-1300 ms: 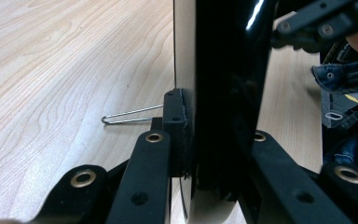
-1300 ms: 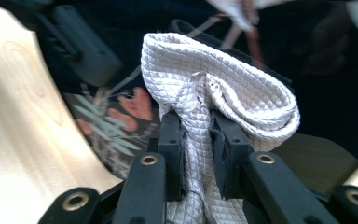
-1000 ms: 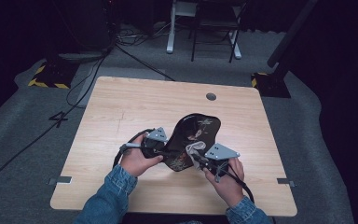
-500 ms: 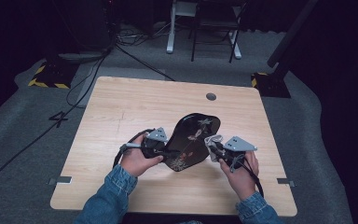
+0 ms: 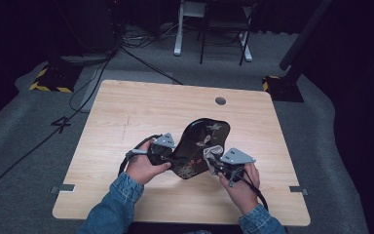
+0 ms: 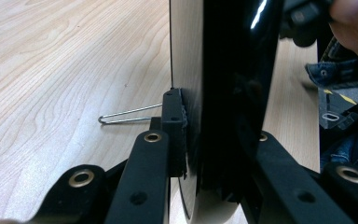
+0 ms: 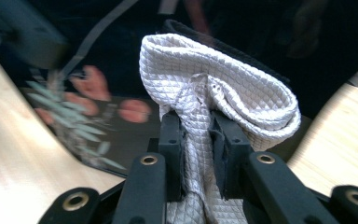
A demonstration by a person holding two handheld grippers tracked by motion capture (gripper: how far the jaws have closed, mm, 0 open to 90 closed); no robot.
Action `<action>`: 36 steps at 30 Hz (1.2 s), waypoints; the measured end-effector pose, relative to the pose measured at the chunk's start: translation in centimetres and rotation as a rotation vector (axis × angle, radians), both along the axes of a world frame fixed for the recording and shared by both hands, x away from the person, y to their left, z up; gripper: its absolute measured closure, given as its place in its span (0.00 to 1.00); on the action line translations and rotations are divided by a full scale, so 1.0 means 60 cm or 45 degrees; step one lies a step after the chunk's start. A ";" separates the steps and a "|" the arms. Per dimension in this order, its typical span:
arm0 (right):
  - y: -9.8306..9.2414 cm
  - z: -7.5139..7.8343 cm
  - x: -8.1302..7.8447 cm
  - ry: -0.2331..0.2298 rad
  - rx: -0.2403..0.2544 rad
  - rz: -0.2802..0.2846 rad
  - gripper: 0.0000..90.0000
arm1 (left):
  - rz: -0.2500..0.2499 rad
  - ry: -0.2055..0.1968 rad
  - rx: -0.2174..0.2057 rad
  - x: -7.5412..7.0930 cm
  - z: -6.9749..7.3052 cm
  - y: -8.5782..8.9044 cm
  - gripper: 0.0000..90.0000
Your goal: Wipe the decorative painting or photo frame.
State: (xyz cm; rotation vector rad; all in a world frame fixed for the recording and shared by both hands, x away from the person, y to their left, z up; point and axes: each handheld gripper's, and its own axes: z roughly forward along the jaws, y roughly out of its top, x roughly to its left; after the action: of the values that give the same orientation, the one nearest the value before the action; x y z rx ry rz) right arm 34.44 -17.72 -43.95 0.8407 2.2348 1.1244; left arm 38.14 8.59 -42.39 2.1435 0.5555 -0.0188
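A black lacquered tray [image 5: 202, 141] with a painted flower pattern stands tilted up on its edge near the middle of the wooden table [image 5: 126, 122]. My left gripper [image 5: 169, 157] is shut on the tray's left rim; in the left gripper view the tray [image 6: 228, 93] runs edge-on between the jaws of the left gripper [image 6: 212, 135]. My right gripper [image 5: 214, 163] is shut on a folded white quilted cloth [image 5: 213, 152], which lies against the tray's lower right face. In the right gripper view the cloth [image 7: 219, 84] bulges above the right gripper [image 7: 198, 140], with the tray [image 7: 98, 126] behind it.
A round cable hole [image 5: 220, 101] sits near the table's far edge. A thin wire loop [image 6: 130, 114] lies low over the wood by my left jaw. Cables [image 5: 126, 48] and chair legs [image 5: 209, 34] are on the floor beyond the table.
The right gripper with the cloth slid to the right along the tray, then came a little way back. The left hand and the tray kept still.
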 end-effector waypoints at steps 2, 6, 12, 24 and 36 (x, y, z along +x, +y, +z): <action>0.013 -0.003 -0.006 0.002 -0.008 0.034 0.84 | 0.000 0.000 0.000 0.000 0.000 0.000 0.88; 0.026 -0.006 -0.011 0.014 -0.013 0.064 0.84 | 0.005 0.002 -0.002 0.000 0.000 0.000 0.88; 0.032 -0.008 -0.014 0.021 -0.008 0.088 0.84 | -0.001 0.001 0.000 0.000 0.000 0.000 0.88; -0.004 -0.014 0.005 0.025 -0.012 0.039 0.84 | -0.005 0.007 -0.014 0.001 -0.001 0.002 0.87; -0.051 -0.014 0.030 0.031 -0.004 -0.096 0.84 | -0.003 0.008 -0.011 0.000 -0.001 0.001 0.87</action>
State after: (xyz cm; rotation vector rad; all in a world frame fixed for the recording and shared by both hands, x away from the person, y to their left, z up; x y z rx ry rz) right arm 36.23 -20.78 -44.80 0.9337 2.2044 1.0817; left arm 38.17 8.66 -42.47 2.1363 0.5551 -0.0292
